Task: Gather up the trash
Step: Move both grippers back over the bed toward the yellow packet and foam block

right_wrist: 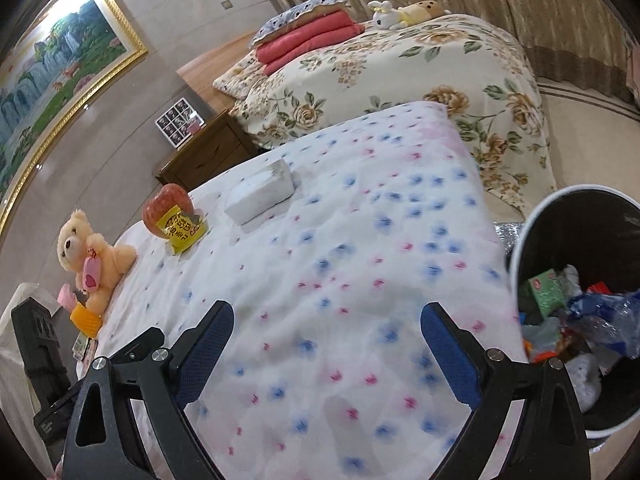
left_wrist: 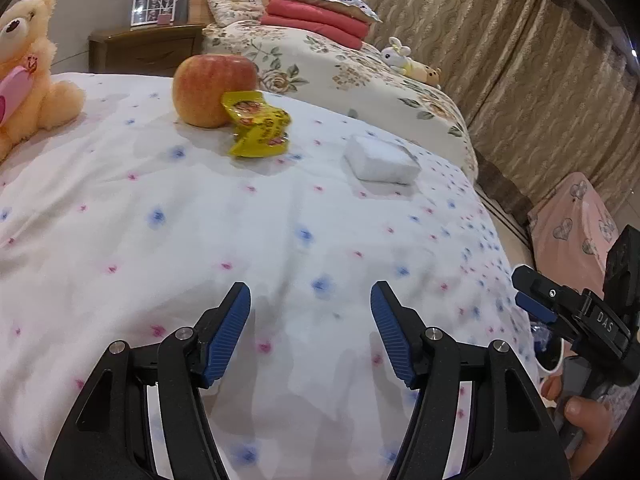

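Note:
A crumpled yellow snack wrapper (left_wrist: 259, 125) (right_wrist: 182, 227) lies on the white flowered bedspread (left_wrist: 200, 216), leaning against a red-yellow apple (left_wrist: 208, 89) (right_wrist: 166, 207). A white foam block (left_wrist: 382, 159) (right_wrist: 260, 195) sits to the right of them. My left gripper (left_wrist: 311, 300) is open over bare bedspread, well short of the wrapper, with nothing between its blue pads. My right gripper (right_wrist: 327, 322) is also open and empty above the bedspread; it shows at the right edge of the left wrist view (left_wrist: 536, 300). A black trash bin (right_wrist: 532, 216) holding several scraps stands at the bed's right side.
A cream teddy bear (left_wrist: 30, 76) (right_wrist: 94, 258) sits at the left of the bed. A second bed with a floral cover (left_wrist: 340, 68), folded red blankets and small plush toys lies beyond. A wooden nightstand (left_wrist: 146, 46) stands between the beds. Curtains hang at the right.

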A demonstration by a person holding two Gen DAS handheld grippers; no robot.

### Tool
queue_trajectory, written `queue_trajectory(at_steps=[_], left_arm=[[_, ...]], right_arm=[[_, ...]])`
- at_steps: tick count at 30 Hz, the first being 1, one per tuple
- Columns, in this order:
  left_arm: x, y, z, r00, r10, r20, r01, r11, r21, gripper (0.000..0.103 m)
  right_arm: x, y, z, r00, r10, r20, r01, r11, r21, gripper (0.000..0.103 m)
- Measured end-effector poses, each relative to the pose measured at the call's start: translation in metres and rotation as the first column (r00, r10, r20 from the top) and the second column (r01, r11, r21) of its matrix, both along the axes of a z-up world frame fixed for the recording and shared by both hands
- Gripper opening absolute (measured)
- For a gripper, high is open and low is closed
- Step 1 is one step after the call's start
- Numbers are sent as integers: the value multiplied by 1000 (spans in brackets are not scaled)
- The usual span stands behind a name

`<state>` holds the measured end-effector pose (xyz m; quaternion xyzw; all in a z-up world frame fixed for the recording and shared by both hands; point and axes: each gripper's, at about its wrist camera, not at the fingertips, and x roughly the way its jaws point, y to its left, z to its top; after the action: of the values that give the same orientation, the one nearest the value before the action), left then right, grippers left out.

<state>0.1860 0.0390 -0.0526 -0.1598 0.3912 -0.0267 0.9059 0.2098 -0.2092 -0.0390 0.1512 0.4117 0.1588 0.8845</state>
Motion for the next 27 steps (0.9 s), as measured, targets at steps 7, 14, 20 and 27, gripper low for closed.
queue_trajectory(at_steps=[7, 14, 20, 27], left_arm=[[11, 20, 1, 999, 32, 3, -32, 999, 20, 67], [34, 37, 1, 999, 47, 2, -47, 997, 56, 71], [61, 49, 1, 998, 55, 7, -56, 996, 76, 73], [97, 56, 2, 999, 42, 19, -44, 994, 97, 73]], right_arm=[[22, 26, 1, 999, 45, 3, -45, 999, -26, 100], [50, 56, 3, 995, 99, 16, -98, 993, -72, 101], [76, 81, 0, 990, 142, 12, -140, 984, -114, 101], [106, 98, -7, 985, 173, -1, -171, 976, -135, 101]])
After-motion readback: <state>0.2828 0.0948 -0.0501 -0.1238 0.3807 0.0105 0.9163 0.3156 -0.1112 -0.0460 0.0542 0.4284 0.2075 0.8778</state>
